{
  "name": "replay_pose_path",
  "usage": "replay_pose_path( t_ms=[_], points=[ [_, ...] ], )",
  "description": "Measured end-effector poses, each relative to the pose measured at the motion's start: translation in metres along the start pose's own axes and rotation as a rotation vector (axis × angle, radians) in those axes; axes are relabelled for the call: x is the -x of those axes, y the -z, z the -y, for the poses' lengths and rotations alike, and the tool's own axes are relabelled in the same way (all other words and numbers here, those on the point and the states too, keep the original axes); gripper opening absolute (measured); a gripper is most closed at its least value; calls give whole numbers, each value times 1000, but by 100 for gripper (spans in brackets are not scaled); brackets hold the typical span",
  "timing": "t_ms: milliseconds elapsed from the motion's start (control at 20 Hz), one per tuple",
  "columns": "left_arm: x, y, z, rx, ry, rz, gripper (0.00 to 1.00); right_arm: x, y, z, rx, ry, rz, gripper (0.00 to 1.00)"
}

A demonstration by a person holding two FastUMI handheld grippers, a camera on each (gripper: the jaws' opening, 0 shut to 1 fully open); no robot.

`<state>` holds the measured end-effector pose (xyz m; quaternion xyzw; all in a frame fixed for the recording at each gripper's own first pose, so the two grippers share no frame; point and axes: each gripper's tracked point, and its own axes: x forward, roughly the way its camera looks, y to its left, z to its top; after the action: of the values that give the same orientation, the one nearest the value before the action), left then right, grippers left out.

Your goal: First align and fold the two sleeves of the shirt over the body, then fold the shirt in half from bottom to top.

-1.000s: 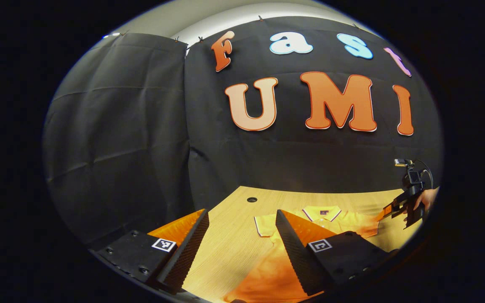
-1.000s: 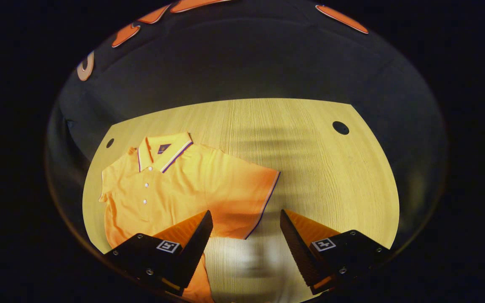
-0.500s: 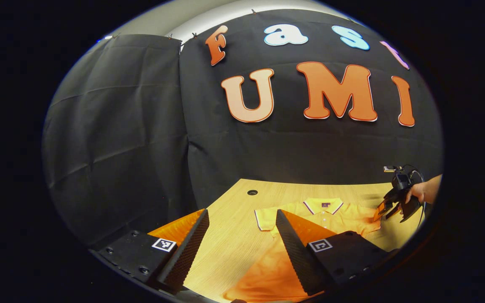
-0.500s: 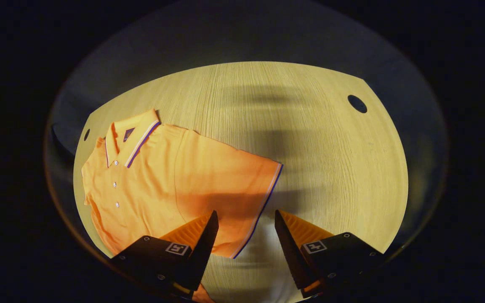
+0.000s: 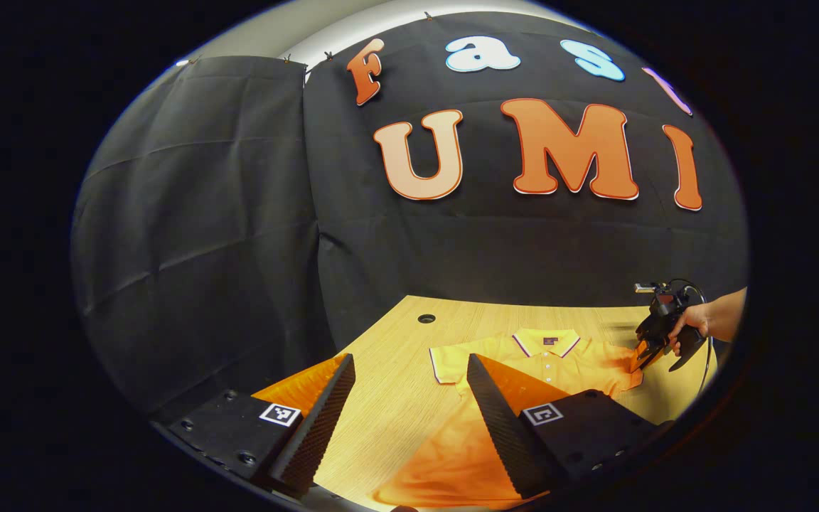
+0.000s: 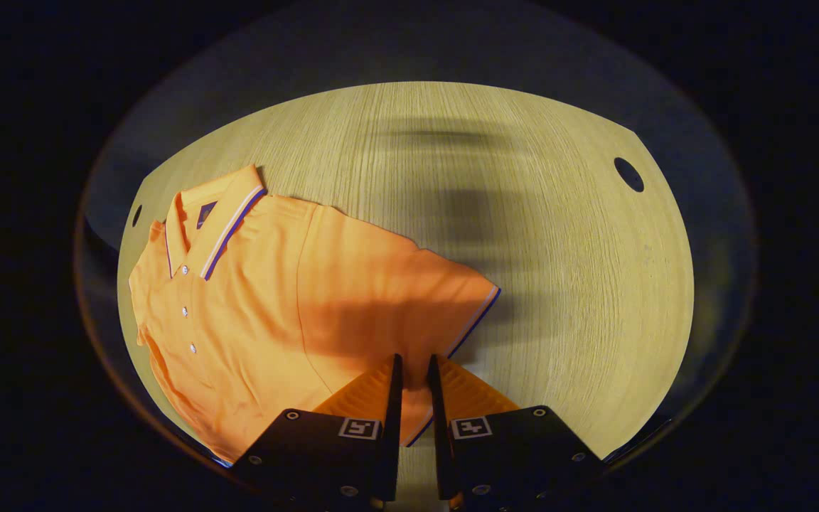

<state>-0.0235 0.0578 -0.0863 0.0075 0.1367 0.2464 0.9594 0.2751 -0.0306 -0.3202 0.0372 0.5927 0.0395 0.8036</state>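
Tongs on my right (image 6: 411, 370) pinch the sleeve (image 6: 409, 299) hem of the orange shirt (image 6: 260, 306), which lies flat on the table (image 6: 559, 284), collar toward the far wall. My left tongs (image 5: 409, 398) hang released above its lower part. Bare table lies beyond the sleeve.

Black cloth wall (image 5: 203, 213) behind light wood table (image 6: 559, 270), cable holes.

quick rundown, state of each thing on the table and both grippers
shirt: spread flat, front up, unfolded
right sleeve: out to the side, cuffed edge between the fingers
collar: folded down
right gripper: nearly shut on the sleeve's edge
left gripper: open, holding nothing
table: bears the shirt
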Motion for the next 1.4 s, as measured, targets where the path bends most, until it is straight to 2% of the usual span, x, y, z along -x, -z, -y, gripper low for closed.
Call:
replay_pose_path(
  t_ms=[50, 100, 200, 400, 700, 850, 900, 950, 1150, 1250, 1300, 1350, 1400],
  points=[
    [1, -1, 1, -3, 3, 5, 97, 5, 0, -6, -53, -52, -8, 23],
    [3, -2, 1, -5, 4, 8, 97, 10, -3, -15, -73, -103, -16, 9],
    [4, 1, 0, -2, 5, 6, 97, 16, -16, -22, -81, -148, 37, 8],
    [6, 2, -2, 1, -3, 3, 98, 42, -26, -58, -74, -276, 64, 8],
    [11, 3, -6, -5, -19, 6, 97, 59, -35, -105, 6, -375, 89, 8],
    [14, 7, -10, 1, -25, -1, 97, 58, -41, -125, 2, -408, 117, 8],
    [15, 11, -13, 1, -29, -4, 97, 55, -39, -129, 1, -416, 113, 17],
    [14, 12, -15, 6, -30, -7, 97, 55, -37, -134, -4, -424, 102, 17],
    [2, 14, -28, 21, -27, -7, 97, 61, -36, -147, -6, -463, 113, 35],
    [-11, 19, -25, 45, 8, -29, 98, 70, -36, -156, -32, -507, 134, 46],
    [-22, 24, -25, 53, 28, -47, 97, 72, -34, -157, -46, -509, 137, 57],
    [-33, 28, -24, 61, 49, -70, 97, 74, -33, -154, -54, -497, 150, 48],
    [-45, 34, -24, 68, 68, -91, 97, 75, -31, -150, -55, -479, 170, 62]
  ],
)
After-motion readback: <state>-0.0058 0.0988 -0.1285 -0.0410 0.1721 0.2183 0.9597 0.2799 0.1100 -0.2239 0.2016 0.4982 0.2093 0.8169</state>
